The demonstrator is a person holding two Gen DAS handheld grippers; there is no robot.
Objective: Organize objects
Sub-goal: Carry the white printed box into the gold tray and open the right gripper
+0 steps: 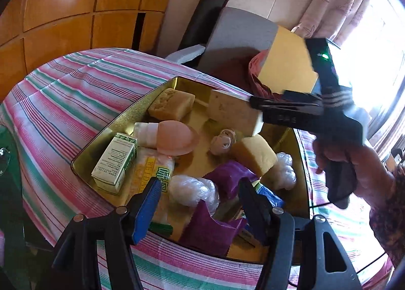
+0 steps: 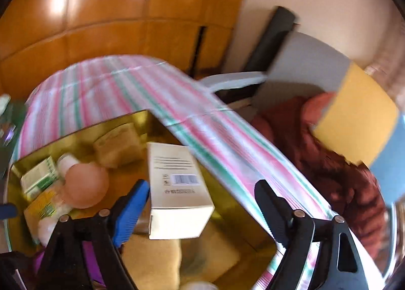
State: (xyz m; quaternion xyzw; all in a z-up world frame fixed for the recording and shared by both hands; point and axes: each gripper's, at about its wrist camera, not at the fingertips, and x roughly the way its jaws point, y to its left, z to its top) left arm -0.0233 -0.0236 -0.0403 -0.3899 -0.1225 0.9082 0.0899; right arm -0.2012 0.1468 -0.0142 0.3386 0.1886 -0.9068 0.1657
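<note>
1. Right wrist view – the right gripper (image 2: pixel 201 186) has its jaws spread wide. The cream box (image 2: pixel 177 188) stands between them, over the far right corner of the gold tin (image 2: pixel 83 125). The black finger is clearly apart from the box. The blue finger is just beside it, and I see no pressing.
2. The left gripper (image 1: pixel 199 182) is also spread and pinches nothing. It hovers over the near edge of the tin, above a purple packet (image 1: pixel 227 178).
3. The step in hand, as I judge it, is to set the cream box into the tin. To do it well, the right gripper should draw straight back and up, so that neither finger tips the box.
4. The box should rest against the far wall of the tin, not on the yellow sponge block (image 1: pixel 255 154) near it, which could make it lean.
5. The left gripper is better kept at the near edge, away from the right one.
6. Writing: the cream box shows a barcode with digits and some lines of fine print – too blurred to read.
7. At the left side of the tin, a yellow packet (image 1: pixel 152 171) reads "WET", with blue Chinese characters.
8. The green-and-white carton (image 1: pixel 115 161) beside it has small text that I cannot read.
</note>
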